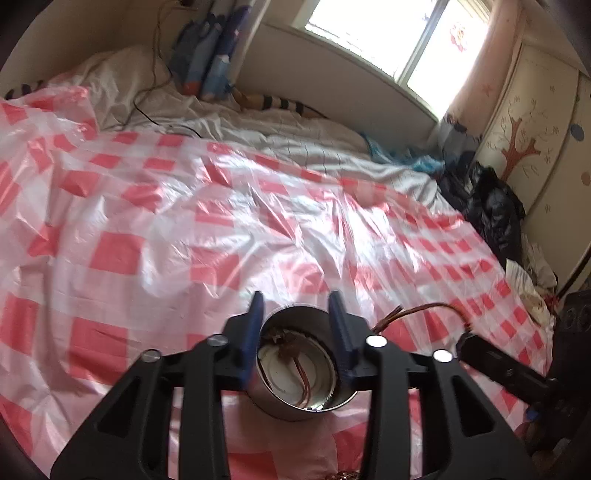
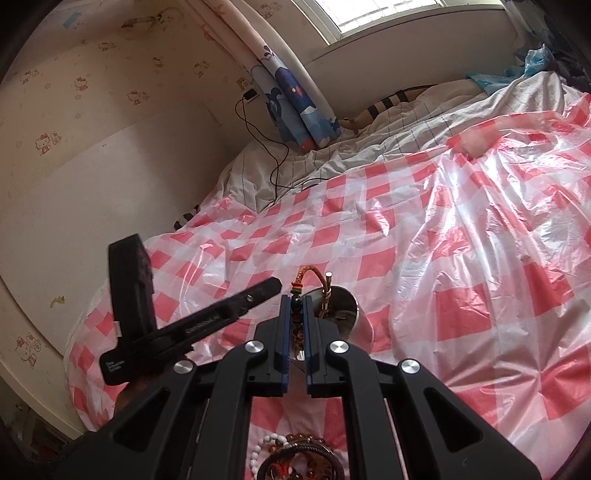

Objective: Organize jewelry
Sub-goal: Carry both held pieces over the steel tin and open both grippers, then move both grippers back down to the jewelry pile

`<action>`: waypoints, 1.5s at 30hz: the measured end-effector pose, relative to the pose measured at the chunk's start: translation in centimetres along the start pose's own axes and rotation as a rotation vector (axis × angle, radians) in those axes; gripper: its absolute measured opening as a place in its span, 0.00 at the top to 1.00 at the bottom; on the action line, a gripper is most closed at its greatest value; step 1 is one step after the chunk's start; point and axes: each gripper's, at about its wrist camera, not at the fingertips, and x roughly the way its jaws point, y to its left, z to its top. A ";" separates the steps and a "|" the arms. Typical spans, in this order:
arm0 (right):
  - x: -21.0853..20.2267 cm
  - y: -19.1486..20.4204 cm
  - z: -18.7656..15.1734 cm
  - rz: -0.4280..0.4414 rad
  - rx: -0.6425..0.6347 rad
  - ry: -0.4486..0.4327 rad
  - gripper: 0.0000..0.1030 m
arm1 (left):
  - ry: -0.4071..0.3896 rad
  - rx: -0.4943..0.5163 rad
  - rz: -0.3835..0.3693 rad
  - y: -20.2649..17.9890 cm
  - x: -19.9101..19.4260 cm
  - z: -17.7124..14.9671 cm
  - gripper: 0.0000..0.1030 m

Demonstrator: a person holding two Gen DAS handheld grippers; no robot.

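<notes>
Left gripper [image 1: 295,306]: blue-padded jaws spread wide, one on each side of a round metal tin [image 1: 301,373] and pressed against its wall, holding it upright on the bed. Tin interior: pale base, with brown cord coiled inside.

Right gripper [image 2: 294,302]: jaws nearly closed, pinching a beaded cord bracelet [image 2: 295,291] between the blue pads. Bracelet: braided orange-brown cord with small coloured beads; its loop rises above the fingertips and curves over toward the tin [image 2: 341,306], which sits just beyond and to the right of the pads. A small metal-tipped end [image 2: 328,275] of the cord stands above the tin's rim. In the left wrist view the same cord [image 1: 424,308] arcs out from the right gripper's black body [image 1: 495,363] toward the tin.

Pose: left gripper reaches forward low over the bed, seen in the right wrist view as a black body [image 2: 177,317] angled in from the left. Right gripper points forward and slightly down at the tin.

Surroundings, nearest first: pile of bead bracelets [image 2: 295,454], white, amber and dark, on the sheet below the right gripper; pink-and-white checked plastic sheet [image 1: 184,229] covering the bed; rumpled white bedding [image 1: 295,144] beyond it; black cable [image 2: 266,147] trailing from a wall socket; blue patterned curtain [image 2: 295,96]; window [image 1: 388,33]; dark bag [image 1: 491,210] at the bed's far side; cupboard with a tree motif [image 1: 524,122].
</notes>
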 end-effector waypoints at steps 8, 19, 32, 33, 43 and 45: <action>4.4 -1.2 -0.9 -0.187 -0.023 0.110 0.54 | -0.074 -0.036 0.095 2.1 -5.3 -0.3 0.42; -4.9 -0.8 -6.3 -0.283 -0.037 0.079 0.28 | 0.007 0.062 0.188 -1.0 -9.8 -9.5 0.29; -6.9 1.2 -10.4 -0.396 -0.123 0.035 0.14 | 0.071 0.109 0.208 -2.3 -9.0 -12.3 0.27; -6.8 1.2 -10.5 -0.396 -0.124 0.037 0.14 | 0.072 0.109 0.211 -2.2 -8.9 -12.3 0.27; -6.4 1.2 -10.3 -0.394 -0.119 0.039 0.11 | 0.083 0.028 0.179 -0.3 -8.5 -11.5 0.24; -6.5 1.2 -10.1 -0.396 -0.115 0.028 0.11 | 0.076 -0.009 0.164 0.6 -8.8 -11.2 0.24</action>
